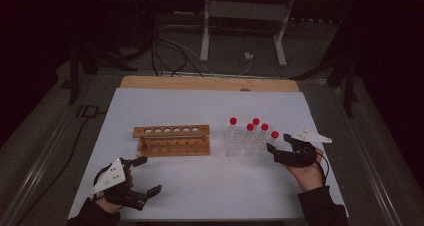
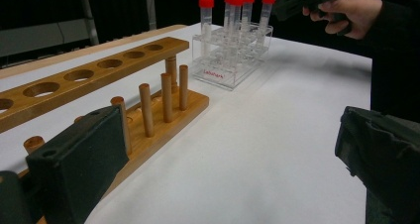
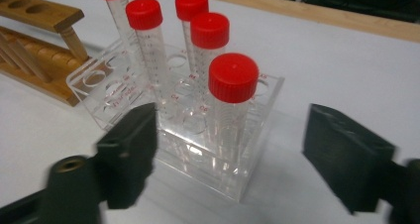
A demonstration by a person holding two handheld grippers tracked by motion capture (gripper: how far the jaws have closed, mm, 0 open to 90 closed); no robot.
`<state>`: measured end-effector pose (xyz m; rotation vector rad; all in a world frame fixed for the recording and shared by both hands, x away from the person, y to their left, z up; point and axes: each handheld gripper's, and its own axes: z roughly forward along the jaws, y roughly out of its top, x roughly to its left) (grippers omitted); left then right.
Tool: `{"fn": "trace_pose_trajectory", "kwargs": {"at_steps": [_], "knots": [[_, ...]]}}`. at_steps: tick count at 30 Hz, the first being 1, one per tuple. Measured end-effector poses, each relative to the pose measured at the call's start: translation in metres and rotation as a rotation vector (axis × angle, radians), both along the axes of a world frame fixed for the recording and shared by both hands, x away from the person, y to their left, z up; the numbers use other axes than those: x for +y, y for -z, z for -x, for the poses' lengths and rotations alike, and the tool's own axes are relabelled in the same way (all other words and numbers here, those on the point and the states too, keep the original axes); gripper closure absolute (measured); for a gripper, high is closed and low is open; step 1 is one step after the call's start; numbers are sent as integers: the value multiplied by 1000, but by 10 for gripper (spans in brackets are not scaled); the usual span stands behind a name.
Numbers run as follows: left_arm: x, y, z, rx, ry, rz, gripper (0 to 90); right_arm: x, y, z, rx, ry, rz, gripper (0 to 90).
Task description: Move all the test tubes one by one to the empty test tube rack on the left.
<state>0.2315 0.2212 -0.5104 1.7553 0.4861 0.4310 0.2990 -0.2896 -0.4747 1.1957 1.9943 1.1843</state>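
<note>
High view, table: white sheet (image 1: 200, 186) over a wooden top; dark floor and cables beyond
High view, wooden rack (image 1: 171, 140): left of centre; flat top bar with a row of round holes, base with pegs; no tubes in it
High view, clear rack (image 1: 245, 145): right of the wooden rack, a gap between them; see-through plastic block; five red-capped tubes (image 1: 256, 125) upright in it
High view, right gripper (image 1: 276, 142): black, grey plate on top; just beside the clear rack's right end, at the nearest tube (image 1: 274, 137); jaws apart
High view, left gripper (image 1: 150, 175): near front left edge, well apart from both racks; jaws wide apart, nothing between them
Left gripper view, own jaws: black padded blocks, far apart, bare sheet between; left jaw overlaps the wooden rack (image 2: 148, 90) in the picture; touching or not, cannot tell
Left gripper view, background: clear rack (image 2: 233, 60) with red print on its front, tubes (image 2: 206, 21) standing; right gripper's hand (image 2: 349, 8) beside it
Right gripper view, nearest tube (image 3: 232, 105): clear cylinder with printed scale, ribbed red screw cap; stands in a corner hole of the clear rack (image 3: 208, 154)
Right gripper view, own jaws: apart, either side of that tube, not pressing it; left jaw blurred, in front of the rack's wall
Right gripper view, obstruction: four more tubes (image 3: 147, 45) close behind; wooden rack (image 3: 34, 40) far left
</note>
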Motion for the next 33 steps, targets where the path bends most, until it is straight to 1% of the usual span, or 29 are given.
{"fn": "trace_pose_trajectory", "kwargs": {"at_steps": [4, 8, 10, 14, 16, 17, 21, 25, 29, 33], "knots": [[0, 0, 0, 2, -1, 1, 4, 1, 2, -3, 11, 4, -2, 427], [0, 0, 0, 3, 2, 1, 5, 1, 2, -4, 11, 1, -2, 543], [0, 1, 0, 3, -1, -4, 4, 2, 2, -6, 14, -4, -6, 577], [0, 1, 0, 5, 0, -1, 4, 6, 4, -8, 28, -15, 7, 648], [0, 1, 0, 4, 0, -4, 4, 6, 4, -9, 30, -10, 16, 658], [0, 1, 0, 6, 0, -4, 4, 8, 6, -10, 39, -2, 22, 689], [0, 1, 0, 11, -1, -8, 4, 9, 7, -11, 36, 11, 40, 737], [-1, 1, 0, 18, 1, -19, 5, 9, 7, -11, 31, 10, 51, 750], [-1, 1, 0, 23, -4, -25, 4, 8, 4, -10, 26, 6, 51, 751], [-2, 0, -1, 55, -4, -30, 4, 6, 1, -9, 19, -2, 39, 752]]}}
